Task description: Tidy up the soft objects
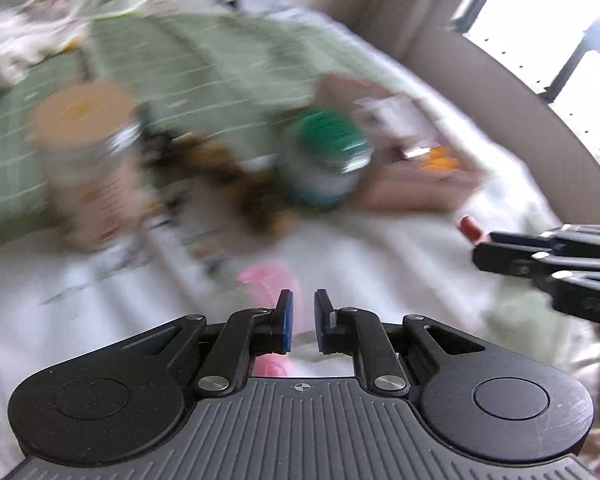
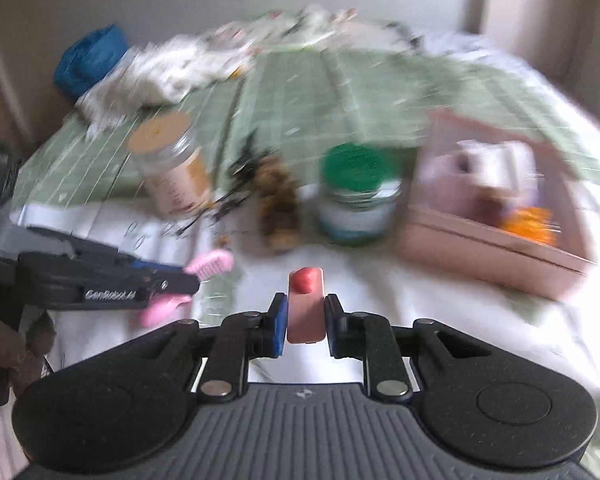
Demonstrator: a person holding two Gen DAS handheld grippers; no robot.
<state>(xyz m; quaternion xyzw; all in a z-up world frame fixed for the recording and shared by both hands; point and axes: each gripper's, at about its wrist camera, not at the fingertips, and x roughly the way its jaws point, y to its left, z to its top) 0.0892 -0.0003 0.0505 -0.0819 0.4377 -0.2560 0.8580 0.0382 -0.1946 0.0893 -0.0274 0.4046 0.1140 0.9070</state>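
Right gripper [image 2: 306,322] pinches a smooth pink block [image 2: 306,312] with a rounded red tip, long axis pointing away along the fingers, held above the white sheet [image 2: 420,312]. Left gripper [image 1: 300,320]: jaws narrowly apart over a ridged pink comb [image 2: 210,263]; can't tell if it grips. Frames blurred. Pink box [image 2: 480,244] sits ahead right.

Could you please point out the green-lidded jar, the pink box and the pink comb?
Green-lidded jar [image 2: 354,168]: right wrist view, on its lid.
Pink box [image 2: 488,250]: right wrist view, front wall.
Pink comb [image 2: 212,262]: right wrist view, toothed head.
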